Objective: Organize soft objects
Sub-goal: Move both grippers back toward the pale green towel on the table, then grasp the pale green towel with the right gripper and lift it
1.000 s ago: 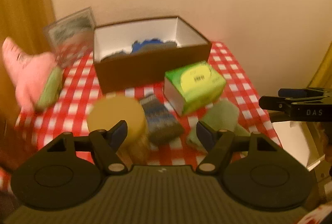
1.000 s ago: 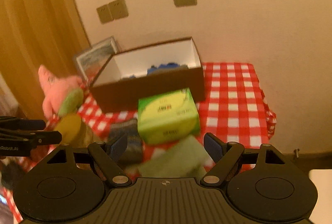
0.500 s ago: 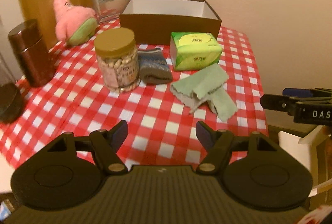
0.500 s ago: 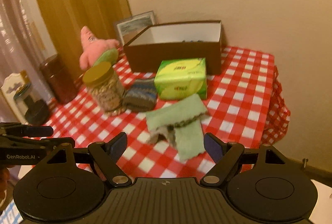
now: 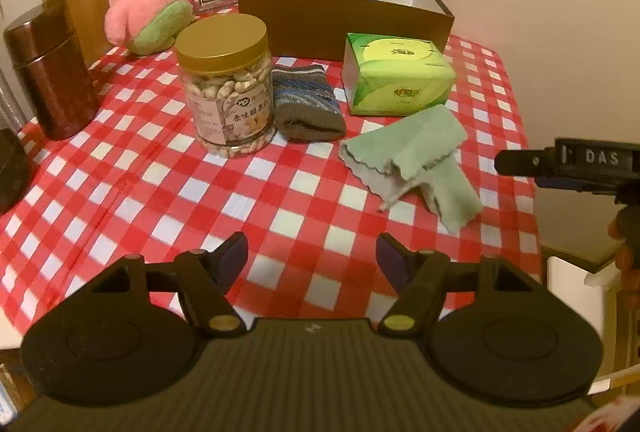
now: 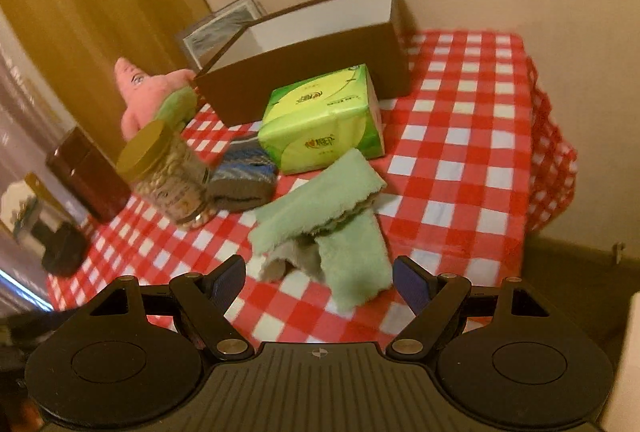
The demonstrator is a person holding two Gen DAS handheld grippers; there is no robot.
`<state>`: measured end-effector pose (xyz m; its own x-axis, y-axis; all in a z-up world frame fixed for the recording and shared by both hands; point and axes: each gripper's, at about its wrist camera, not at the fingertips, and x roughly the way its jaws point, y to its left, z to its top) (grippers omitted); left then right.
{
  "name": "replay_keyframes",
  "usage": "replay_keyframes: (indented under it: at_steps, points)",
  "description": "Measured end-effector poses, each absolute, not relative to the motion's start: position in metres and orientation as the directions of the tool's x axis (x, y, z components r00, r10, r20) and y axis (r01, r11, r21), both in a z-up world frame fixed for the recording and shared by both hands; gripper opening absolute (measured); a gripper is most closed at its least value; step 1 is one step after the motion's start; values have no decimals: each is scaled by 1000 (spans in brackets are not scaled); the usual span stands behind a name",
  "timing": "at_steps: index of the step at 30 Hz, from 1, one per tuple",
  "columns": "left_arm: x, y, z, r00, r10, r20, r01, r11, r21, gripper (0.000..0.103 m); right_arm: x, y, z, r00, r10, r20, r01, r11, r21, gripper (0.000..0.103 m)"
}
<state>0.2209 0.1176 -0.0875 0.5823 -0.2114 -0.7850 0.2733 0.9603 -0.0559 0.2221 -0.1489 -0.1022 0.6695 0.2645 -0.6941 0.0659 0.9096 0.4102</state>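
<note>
Red-checked tablecloth [image 5: 132, 188]. Brown box [image 5: 340, 20], open-topped, at the far edge. Pink starfish plush [image 5: 142, 10] left of the box. Green tissue pack [image 5: 396, 78] just in front of the box. Nut jar [image 5: 226, 84], gold-lidded, front-left of the box. Green cloth [image 6: 320, 220], crumpled, nearer than the tissue pack. Striped sock [image 5: 306, 102], folded, beside the jar. Left gripper [image 5: 312, 256] and right gripper [image 6: 318, 282]: jaws apart, holding nothing.

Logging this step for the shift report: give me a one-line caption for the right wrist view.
Open right gripper hovers before a crumpled green cloth on the red-checked tablecloth.
</note>
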Motion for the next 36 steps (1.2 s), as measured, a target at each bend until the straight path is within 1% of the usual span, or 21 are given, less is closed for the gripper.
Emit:
replay_keyframes:
  at_steps: [3, 8, 11, 15, 16, 17, 18, 19, 20, 21, 22, 24, 28, 31, 32, 33, 36]
  points:
    - [236, 113, -91, 581, -204, -788, 283, 958, -40, 68, 245, -154, -110, 675, 244, -696, 89, 910, 405, 80]
    - [251, 101, -97, 582, -184, -792, 267, 963, -28, 68, 281, -155, -129, 659, 254, -708, 91, 907, 411, 80]
    - [253, 93, -104, 589, -152, -794, 225, 974, -19, 67, 307, -153, -148, 638, 267, -723, 77, 911, 405, 80]
    - [248, 79, -113, 589, -84, -804, 129, 992, -10, 65, 333, -154, -173, 623, 295, -725, 34, 915, 402, 80]
    - [246, 75, -114, 588, -62, -807, 100, 995, -4, 65, 337, -155, -178, 614, 321, -721, 9, 911, 412, 78]
    - [242, 71, -115, 587, -39, -808, 66, 998, 0, 65, 340, -156, -182, 607, 342, -717, -19, 908, 418, 70]
    - [238, 67, -116, 588, -23, -809, 37, 999, -1, 65, 342, -156, -186, 595, 361, -718, -52, 909, 414, 50]
    - [234, 63, -118, 589, -9, -808, 6, 1000, -8, 65, 344, -157, -187, 586, 374, -718, -97, 913, 396, 37]
    - [231, 59, -119, 587, -2, -810, -20, 1000, -17, 65, 345, -159, -187, 580, 388, -716, -136, 913, 384, 31]
    - [228, 56, -121, 581, 3, -814, -43, 999, -27, 65, 345, -162, -186, 571, 413, -710, -177, 906, 385, 22]
    - [226, 51, -123, 573, 10, -820, -64, 997, -33, 65, 344, -167, -183, 567, 429, -703, -213, 901, 379, 20]
    - [221, 43, -126, 561, 23, -827, -90, 995, -34, 63, 339, -172, -174, 570, 432, -699, -296, 902, 315, 20]
    - [212, 32, -125, 553, 35, -832, -117, 992, -37, 61, 309, -174, -149, 629, 402, -665, -504, 863, 45, 19]
    - [208, 33, -125, 549, 39, -835, -130, 991, -39, 61, 276, -165, -139, 657, 410, -633, -639, 748, -178, 19]
    - [206, 34, -124, 549, 42, -835, -135, 990, -39, 61, 267, -161, -140, 638, 431, -638, -683, 699, -211, 19]
    - [205, 36, -124, 548, 43, -835, -138, 990, -40, 61, 260, -157, -142, 604, 454, -655, -723, 658, -210, 19]
    - [202, 44, -123, 549, 44, -835, -145, 989, -43, 62, 251, -148, -156, 449, 522, -725, -807, 586, -78, 19]
